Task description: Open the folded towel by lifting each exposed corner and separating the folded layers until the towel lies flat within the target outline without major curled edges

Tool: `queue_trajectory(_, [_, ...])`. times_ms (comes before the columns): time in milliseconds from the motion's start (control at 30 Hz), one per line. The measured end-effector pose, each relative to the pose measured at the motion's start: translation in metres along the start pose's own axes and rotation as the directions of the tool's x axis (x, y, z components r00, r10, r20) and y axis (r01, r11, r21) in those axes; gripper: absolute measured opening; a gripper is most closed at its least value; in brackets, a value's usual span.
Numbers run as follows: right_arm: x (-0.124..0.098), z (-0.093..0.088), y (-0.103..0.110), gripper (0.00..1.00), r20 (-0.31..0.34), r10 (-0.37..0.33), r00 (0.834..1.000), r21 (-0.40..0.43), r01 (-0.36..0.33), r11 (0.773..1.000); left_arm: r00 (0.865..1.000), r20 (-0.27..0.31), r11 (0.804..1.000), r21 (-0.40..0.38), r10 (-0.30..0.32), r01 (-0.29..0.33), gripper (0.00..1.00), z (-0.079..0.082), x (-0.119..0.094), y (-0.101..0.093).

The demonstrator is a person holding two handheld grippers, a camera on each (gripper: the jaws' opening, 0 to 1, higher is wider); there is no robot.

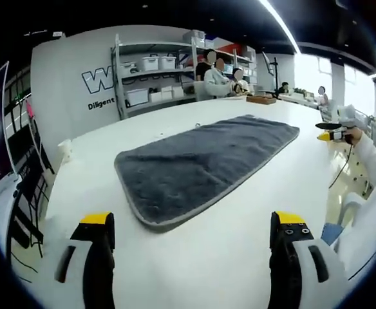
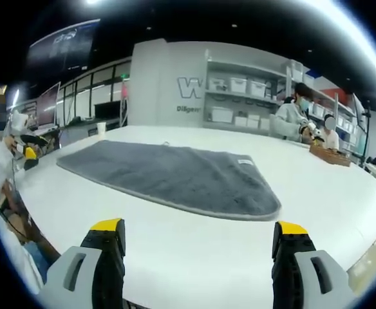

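Note:
A dark grey towel (image 1: 207,164) lies spread out on the white table (image 1: 239,244), a long rounded rectangle running away from me to the far right. In the right gripper view the same towel (image 2: 169,174) stretches leftward, its rounded end nearest, with a small white tag (image 2: 244,161) on top. My left gripper (image 1: 192,222) is open, just short of the towel's near end, holding nothing. My right gripper (image 2: 199,228) is open too, back from the towel's edge. The right gripper (image 1: 333,132) also appears off the table's right side, and the left gripper (image 2: 24,151) at the far left.
Metal shelves (image 1: 156,71) with white bins stand behind the table. People sit at the far end (image 1: 217,77) beside a wooden box (image 1: 261,99). A white cup (image 1: 64,149) stands near the table's left edge. Bare tabletop (image 2: 317,193) surrounds the towel.

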State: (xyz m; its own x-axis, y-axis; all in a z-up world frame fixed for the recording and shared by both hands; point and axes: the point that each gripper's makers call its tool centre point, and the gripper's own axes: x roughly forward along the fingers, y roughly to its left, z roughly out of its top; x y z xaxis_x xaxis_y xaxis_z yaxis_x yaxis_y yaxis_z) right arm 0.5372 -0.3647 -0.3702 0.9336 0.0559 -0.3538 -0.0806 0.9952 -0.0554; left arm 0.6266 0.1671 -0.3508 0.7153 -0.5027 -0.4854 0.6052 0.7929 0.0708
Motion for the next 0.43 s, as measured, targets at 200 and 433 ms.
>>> queue_trajectory(200, [0.0000,-0.0009,-0.0012,0.95,-0.019,0.006,1.000,-0.005,-0.006,1.000,1.000,-0.018,1.000,-0.011,0.002,-0.002,1.00,-0.0050,0.0001,-0.0001])
queue_trajectory(433, [0.0009,-0.0027,-0.0017,0.96,-0.030,0.009,1.000,-0.003,-0.009,1.000,1.000,-0.024,1.000,-0.020,0.000,-0.001,1.00,-0.0071,0.0014,0.0004])
